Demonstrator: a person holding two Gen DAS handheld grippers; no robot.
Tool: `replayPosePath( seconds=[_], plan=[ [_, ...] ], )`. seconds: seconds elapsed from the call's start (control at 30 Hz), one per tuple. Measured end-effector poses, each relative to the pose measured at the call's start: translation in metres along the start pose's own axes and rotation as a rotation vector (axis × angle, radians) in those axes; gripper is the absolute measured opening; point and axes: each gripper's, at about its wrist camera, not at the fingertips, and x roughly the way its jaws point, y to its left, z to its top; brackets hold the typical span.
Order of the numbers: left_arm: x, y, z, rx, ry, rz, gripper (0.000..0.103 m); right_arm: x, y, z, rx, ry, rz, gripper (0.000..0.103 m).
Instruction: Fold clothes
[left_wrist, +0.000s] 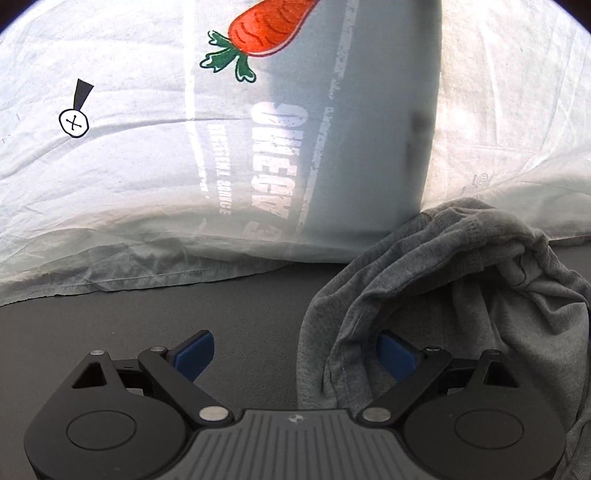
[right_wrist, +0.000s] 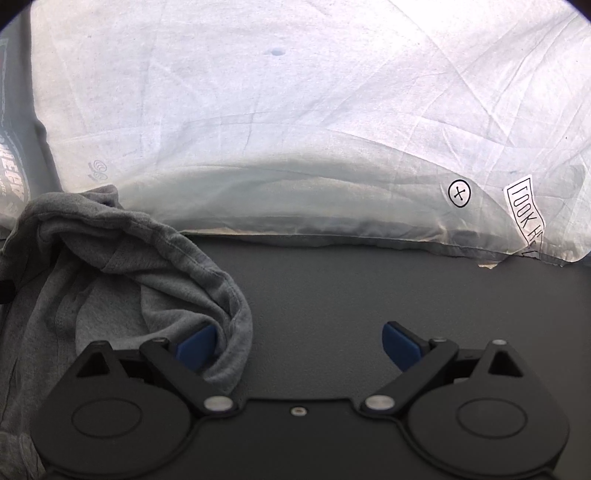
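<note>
A crumpled grey garment (left_wrist: 461, 280) lies on the dark table (left_wrist: 184, 321), at the right of the left wrist view and at the left of the right wrist view (right_wrist: 110, 266). My left gripper (left_wrist: 295, 354) is open; its right blue pad (left_wrist: 397, 356) is partly behind a fold of the garment. My right gripper (right_wrist: 299, 349) is open; its left blue pad (right_wrist: 195, 349) touches a fold of the garment. Neither holds anything.
A white printed T-shirt (left_wrist: 129, 177) with a carrot (left_wrist: 266, 29) and circled-x marks hangs or lies spread behind the table edge, also in the right wrist view (right_wrist: 295, 110). A grey printed garment (left_wrist: 369, 129) shows through or beside it. The dark table surface (right_wrist: 369, 288) lies in front.
</note>
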Motion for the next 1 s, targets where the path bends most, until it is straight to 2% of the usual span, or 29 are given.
replayPosePath(
  seconds=[0.03, 0.13, 0.27, 0.4, 0.5, 0.63, 0.8, 1.0],
  plan=[
    [0.001, -0.003, 0.0, 0.009, -0.003, -0.005, 0.095, 0.003, 0.0, 0.001, -0.01, 0.002, 0.001, 0.098],
    [0.008, -0.009, -0.002, 0.016, 0.002, 0.067, 0.096, 0.011, 0.0, 0.002, -0.046, 0.0, 0.003, 0.098],
    [0.009, 0.007, 0.004, -0.086, 0.002, 0.109, 0.096, 0.012, -0.006, 0.006, -0.031, -0.004, 0.004, 0.098],
    [0.003, 0.019, 0.007, -0.109, -0.024, 0.163, 0.096, 0.013, -0.01, 0.004, -0.052, 0.025, 0.004, 0.098],
    [-0.004, 0.029, 0.01, -0.143, -0.041, 0.186, 0.096, 0.01, -0.01, 0.001, -0.088, 0.011, -0.008, 0.098],
    [-0.024, 0.035, 0.014, -0.182, -0.098, 0.212, 0.096, 0.006, -0.018, 0.004, -0.01, -0.005, -0.028, 0.098],
    [-0.062, 0.037, 0.016, -0.206, -0.181, 0.252, 0.096, -0.019, -0.019, 0.003, 0.026, -0.118, -0.052, 0.098],
    [-0.11, 0.042, 0.009, -0.257, -0.243, 0.249, 0.096, -0.067, -0.03, -0.01, 0.061, -0.218, -0.065, 0.099]
  ],
)
